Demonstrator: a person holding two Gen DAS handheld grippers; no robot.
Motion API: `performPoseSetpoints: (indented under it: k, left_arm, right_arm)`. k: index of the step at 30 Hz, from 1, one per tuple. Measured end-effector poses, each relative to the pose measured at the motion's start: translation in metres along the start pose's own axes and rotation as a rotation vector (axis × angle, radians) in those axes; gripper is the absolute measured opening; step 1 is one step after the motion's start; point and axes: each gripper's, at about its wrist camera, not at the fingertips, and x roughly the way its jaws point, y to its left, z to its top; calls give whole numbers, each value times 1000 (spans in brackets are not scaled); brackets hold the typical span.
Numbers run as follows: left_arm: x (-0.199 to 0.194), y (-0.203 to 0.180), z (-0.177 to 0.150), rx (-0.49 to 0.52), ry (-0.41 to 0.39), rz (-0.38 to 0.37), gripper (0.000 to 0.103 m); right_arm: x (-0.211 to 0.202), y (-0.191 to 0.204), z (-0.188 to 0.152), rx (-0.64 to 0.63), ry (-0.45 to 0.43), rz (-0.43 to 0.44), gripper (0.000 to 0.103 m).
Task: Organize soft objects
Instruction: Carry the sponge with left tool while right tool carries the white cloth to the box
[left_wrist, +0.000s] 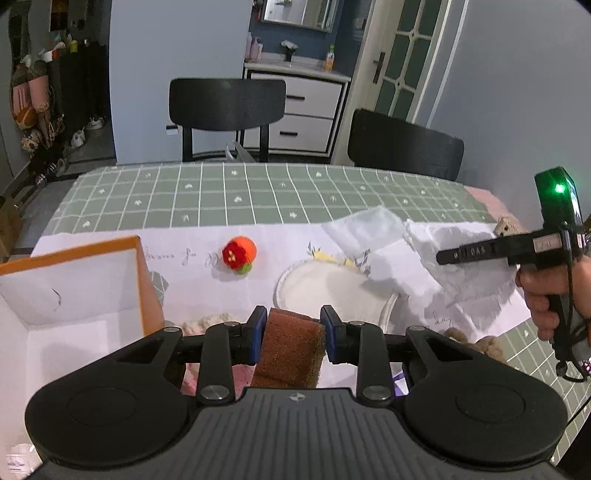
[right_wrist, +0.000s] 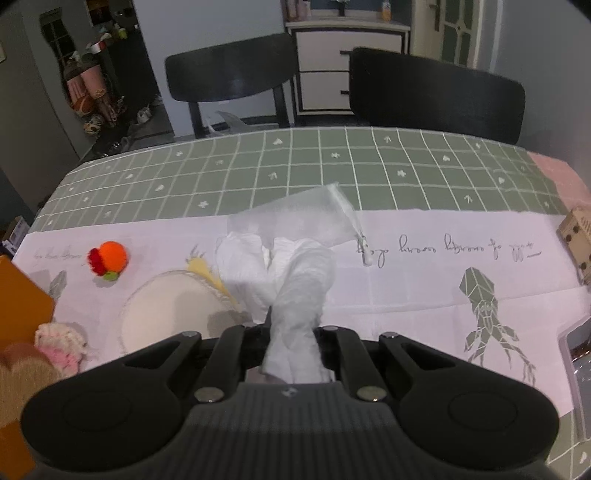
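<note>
My left gripper (left_wrist: 293, 322) is shut on a brown scouring sponge (left_wrist: 290, 347), its blue pads pressing both sides, just right of an orange-edged white box (left_wrist: 74, 295). My right gripper (right_wrist: 295, 334) is shut on a crumpled white cloth (right_wrist: 303, 280), which trails from the jaws down to the table. In the left wrist view that right gripper (left_wrist: 448, 256) comes in from the right, held by a hand, with the white cloth (left_wrist: 454, 284) hanging under it. A red and orange knitted toy (left_wrist: 239, 253) lies on the white table mat.
A round white pad (right_wrist: 166, 310) lies by the cloth, a translucent pouch (right_wrist: 306, 218) behind it. A pink knit piece (right_wrist: 62, 343) and a brown plush (right_wrist: 22, 365) sit near the box. A cardboard figure (right_wrist: 576, 236) stands far right. Two black chairs (left_wrist: 227, 105) stand behind the table.
</note>
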Motion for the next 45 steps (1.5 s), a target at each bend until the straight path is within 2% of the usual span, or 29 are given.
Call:
performPoseSetpoints:
  k: [10, 18, 28, 37, 40, 45]
  left_arm:
    - [-42, 22, 8, -32, -76, -14, 35]
    - [-68, 52, 9, -64, -117, -1, 35]
    - [-106, 99, 9, -115, -169, 52, 35]
    - [-128, 151, 1, -172, -180, 121, 35]
    - [-129, 166, -3, -197, -177, 134, 35]
    - [-124, 191, -12, -236, -147, 135, 35]
  right_arm:
    - [-45, 47, -4, -88, -42, 60, 8]
    - [-85, 117, -6, -200, -81, 169, 8]
    - [-131, 205, 16, -285, -152, 317, 8]
    - [-151, 304, 29, -365, -186, 458, 8]
    - [-148, 331, 25, -363, -160, 517, 8]
    - [-128, 363, 12, -359, -116, 566, 8]
